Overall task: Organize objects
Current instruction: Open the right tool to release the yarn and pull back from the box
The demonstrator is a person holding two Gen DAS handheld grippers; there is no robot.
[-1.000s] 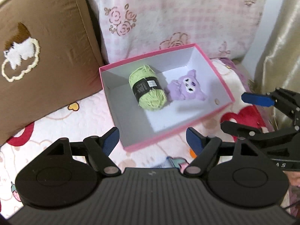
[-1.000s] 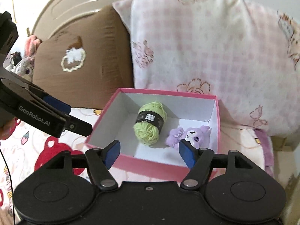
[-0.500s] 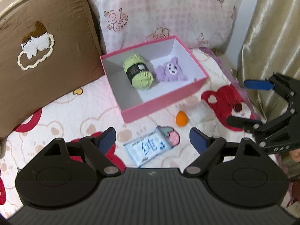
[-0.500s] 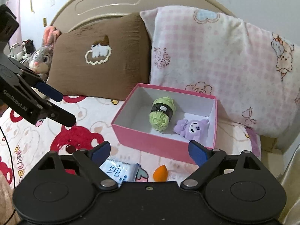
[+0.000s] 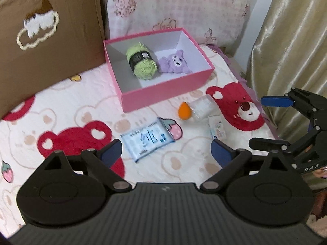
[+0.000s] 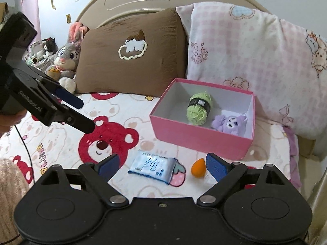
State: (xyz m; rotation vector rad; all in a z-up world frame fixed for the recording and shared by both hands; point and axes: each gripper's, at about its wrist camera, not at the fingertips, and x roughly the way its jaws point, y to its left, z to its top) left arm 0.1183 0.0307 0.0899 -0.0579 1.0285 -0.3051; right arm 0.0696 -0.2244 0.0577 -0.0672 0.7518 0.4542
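Both grippers hung empty above the bedspread [image 5: 85,106]. The left gripper [image 5: 166,151] was still spreading its jaws with nothing between them, and the right gripper [image 6: 162,166] stood wide open, also bare. Nearest, just ahead of the left gripper and between its fingertips, lay the blue tissue pack [image 5: 148,138]; from the right gripper it sat just ahead too, slightly left of centre. A little farther and to the left gripper's right were the orange sponge [image 5: 184,111], touching a small clear packet [image 5: 201,107], with a small white packet [image 5: 217,129] just beside them; the sponge lay close by the right gripper's right fingertip. Beyond these stood the pink box [image 5: 163,94], already holding the green yarn [image 5: 142,63] and the purple plush toy [image 5: 175,62] side by side. The step in hand looked like choosing the next loose item. Picking up the flat tissue pack would likely call for a low, steep descent and closing across its narrow width before carrying it forward to the box.
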